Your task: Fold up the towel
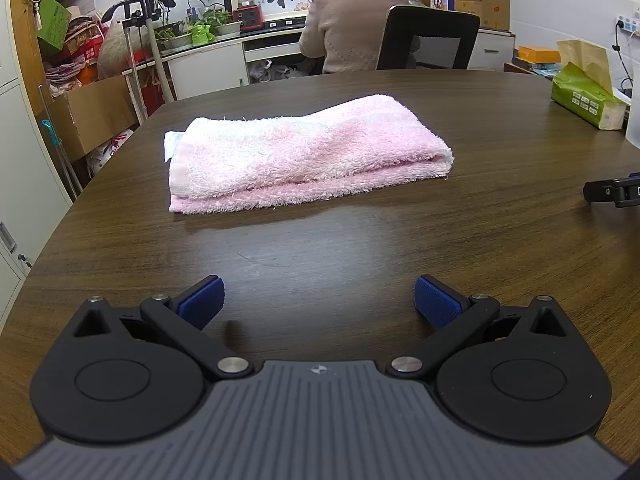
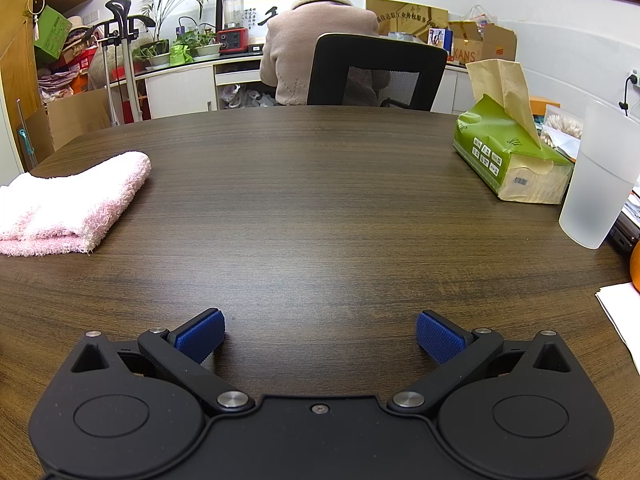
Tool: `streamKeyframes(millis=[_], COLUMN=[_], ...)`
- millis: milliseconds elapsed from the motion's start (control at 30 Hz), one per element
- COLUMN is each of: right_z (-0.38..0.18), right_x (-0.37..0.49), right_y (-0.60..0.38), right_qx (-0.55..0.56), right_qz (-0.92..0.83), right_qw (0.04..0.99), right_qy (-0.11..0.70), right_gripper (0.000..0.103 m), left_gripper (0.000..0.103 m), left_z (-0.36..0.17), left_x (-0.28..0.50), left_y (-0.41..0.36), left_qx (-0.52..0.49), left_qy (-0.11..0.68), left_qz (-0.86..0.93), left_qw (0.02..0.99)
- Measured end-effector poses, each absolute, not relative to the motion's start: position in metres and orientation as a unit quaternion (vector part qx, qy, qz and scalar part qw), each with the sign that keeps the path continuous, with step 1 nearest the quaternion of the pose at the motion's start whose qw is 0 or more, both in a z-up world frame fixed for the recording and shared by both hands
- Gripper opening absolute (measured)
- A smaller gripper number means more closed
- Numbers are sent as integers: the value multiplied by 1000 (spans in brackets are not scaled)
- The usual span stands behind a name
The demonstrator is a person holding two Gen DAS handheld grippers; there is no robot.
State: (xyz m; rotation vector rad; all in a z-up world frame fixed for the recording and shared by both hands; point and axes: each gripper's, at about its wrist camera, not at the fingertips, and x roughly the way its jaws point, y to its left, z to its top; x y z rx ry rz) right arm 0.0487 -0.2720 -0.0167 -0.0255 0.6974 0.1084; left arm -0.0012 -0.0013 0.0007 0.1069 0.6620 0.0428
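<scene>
Both tongs (image 1: 318, 302) (image 2: 320, 336) wide apart, empty

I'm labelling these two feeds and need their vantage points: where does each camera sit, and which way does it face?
Left wrist: on the left gripper, low over the table, facing the folded pink towel; its open blue fingers show.
Right wrist: on the right gripper, facing bare tabletop; its open fingers show.
Shared: towel, green tissue pack, seated person.

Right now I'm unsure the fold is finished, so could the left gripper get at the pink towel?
Probably yes. The left gripper is open and faces the towel, with only bare table between them and nothing in the way.
</scene>
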Motion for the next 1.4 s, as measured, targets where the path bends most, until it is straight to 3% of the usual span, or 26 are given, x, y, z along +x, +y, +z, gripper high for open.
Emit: streamKeyframes(millis=[1400], right_z=[-16], right_x=[47], right_y=[-271], right_qx=[-12], right_qz=[53], right_qw=[938], right_qy=[342], right_gripper=[102], left_gripper=[103], left_z=[2], left_x=[-2], left_y=[-5], left_qx=[63], left_qy=[321], left_qz=[35], left_qw=[944])
